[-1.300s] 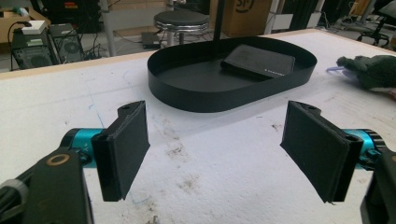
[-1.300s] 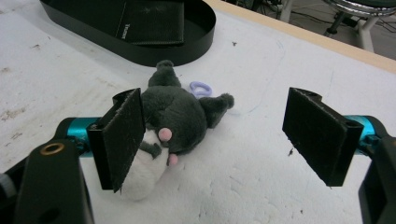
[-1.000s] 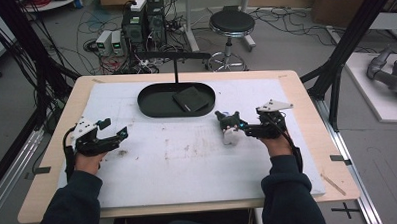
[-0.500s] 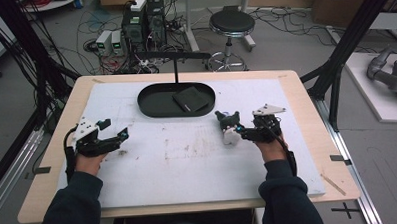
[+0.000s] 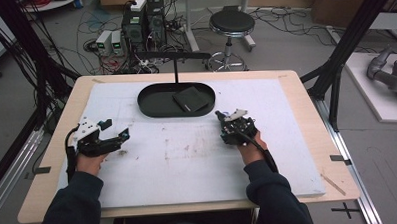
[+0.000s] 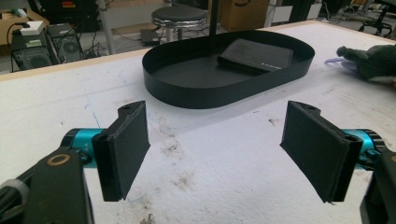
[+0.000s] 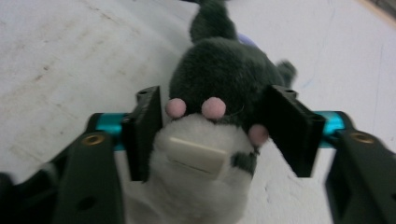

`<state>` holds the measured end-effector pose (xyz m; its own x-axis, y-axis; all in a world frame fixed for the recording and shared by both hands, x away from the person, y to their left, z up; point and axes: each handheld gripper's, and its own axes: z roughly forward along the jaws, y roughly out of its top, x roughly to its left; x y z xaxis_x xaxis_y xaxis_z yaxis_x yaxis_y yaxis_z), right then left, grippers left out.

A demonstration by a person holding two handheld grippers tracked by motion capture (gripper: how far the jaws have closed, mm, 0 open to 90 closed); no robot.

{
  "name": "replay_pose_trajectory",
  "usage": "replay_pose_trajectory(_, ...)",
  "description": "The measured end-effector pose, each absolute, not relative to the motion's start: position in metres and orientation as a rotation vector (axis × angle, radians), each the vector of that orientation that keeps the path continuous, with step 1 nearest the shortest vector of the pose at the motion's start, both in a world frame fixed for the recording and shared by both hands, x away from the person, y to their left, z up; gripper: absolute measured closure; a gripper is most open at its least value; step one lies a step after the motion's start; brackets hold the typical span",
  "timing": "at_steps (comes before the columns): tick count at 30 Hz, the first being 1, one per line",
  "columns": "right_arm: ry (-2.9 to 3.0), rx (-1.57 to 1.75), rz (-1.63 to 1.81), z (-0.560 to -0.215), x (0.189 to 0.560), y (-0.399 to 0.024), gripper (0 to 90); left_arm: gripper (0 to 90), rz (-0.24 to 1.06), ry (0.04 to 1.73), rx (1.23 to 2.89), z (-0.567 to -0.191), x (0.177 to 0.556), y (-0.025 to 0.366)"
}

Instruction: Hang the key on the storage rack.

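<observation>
A plush toy [image 7: 219, 79], dark grey with a white belly and pink dots, lies on the white board right of the middle. My right gripper [image 7: 215, 135] has come down over it and its jaws have just been closing. Both pads [image 7: 147, 130] now touch the toy's sides. From above, the right gripper [image 5: 230, 127] covers most of the toy. The left gripper view shows the plush toy [image 6: 369, 60] at the far right. My left gripper [image 5: 116, 130] rests at the board's left, jaws wide open and nothing between them [image 6: 217, 144].
A black oval tray [image 5: 146, 106] stands at the back middle with a flat black wallet [image 5: 191, 99] in it. A thin black post [image 5: 175, 68] rises behind the tray. The white board [image 5: 188, 162] is scuffed with brown marks. A stool [image 5: 232, 23] and electronics stand on the floor beyond.
The right hand moved left and down over the plush toy and turned to point away from me. Its jaws went from wide open to closed against the toy. The left hand stayed put.
</observation>
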<state>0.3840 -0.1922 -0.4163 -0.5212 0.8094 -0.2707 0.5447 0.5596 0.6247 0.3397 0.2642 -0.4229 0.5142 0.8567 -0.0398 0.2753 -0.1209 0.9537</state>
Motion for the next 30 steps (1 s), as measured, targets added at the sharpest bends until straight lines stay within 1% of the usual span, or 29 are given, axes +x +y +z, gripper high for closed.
replay_pose_trajectory(2, 2.261, 1.095, 0.657, -0.414, 0.385, -0.2, 55.0, 22.9, 0.666, 0.975, 1.664, -0.423, 0.34, 0.265)
replay_pose_trajectory(4, 2.273, 1.141, 0.722, -0.41, 0.385, -0.21, 58.2, 22.9, 0.666, 0.977, 1.662, -0.423, 0.34, 0.265)
replay_pose_trajectory(7, 2.324, 1.202, 0.918, -0.403, 0.384, -0.223, 59.8, 22.9, 0.666, 0.979, 1.654, -0.423, 0.34, 0.265)
replay_pose_trajectory(9, 2.365, 1.253, 1.144, -0.398, 0.382, -0.232, 59.5, 22.9, 0.667, 0.98, 1.654, -0.423, 0.341, 0.265)
replay_pose_trajectory(11, 2.421, 1.31, 1.246, -0.397, 0.381, -0.237, 58.1, 22.9, 0.667, 0.98, 1.654, -0.423, 0.341, 0.265)
replay_pose_trajectory(13, 2.39, 1.333, 1.148, -0.4, 0.381, -0.24, 56.7, 22.9, 0.667, 0.976, 1.653, -0.423, 0.34, 0.265)
replay_pose_trajectory(16, 2.325, 1.421, 1.063, -0.409, 0.386, -0.253, 52.2, 22.9, 0.669, 0.977, 1.657, -0.423, 0.34, 0.265)
replay_pose_trajectory(19, 2.204, 1.359, 0.957, -0.405, 0.384, -0.258, 44.5, 22.9, 0.665, 0.976, 1.655, -0.423, 0.34, 0.265)
replay_pose_trajectory(20, 2.152, 1.343, 0.866, -0.405, 0.383, -0.257, 46.1, 22.9, 0.668, 0.977, 1.654, -0.423, 0.34, 0.265)
replay_pose_trajectory(21, 2.152, 1.343, 0.866, -0.405, 0.383, -0.257, 46.1, 22.9, 0.669, 0.975, 1.653, -0.423, 0.34, 0.265)
replay_pose_trajectory(22, 2.13, 1.338, 0.828, -0.404, 0.382, -0.255, 50.1, 22.9, 0.671, 0.976, 1.651, -0.422, 0.34, 0.265)
replay_pose_trajectory(23, 2.096, 1.248, 0.809, -0.401, 0.378, -0.249, 56.8, 22.9, 0.672, 0.974, 1.652, -0.422, 0.34, 0.265)
replay_pose_trajectory(29, 2.165, 1.152, 0.833, -0.402, 0.378, -0.239, 57.3, 22.9, 0.672, 0.973, 1.654, -0.422, 0.339, 0.264)
replay_pose_trajectory(30, 2.148, 1.137, 0.816, -0.402, 0.379, -0.238, 59.0, 22.9, 0.673, 0.972, 1.655, -0.422, 0.339, 0.264)
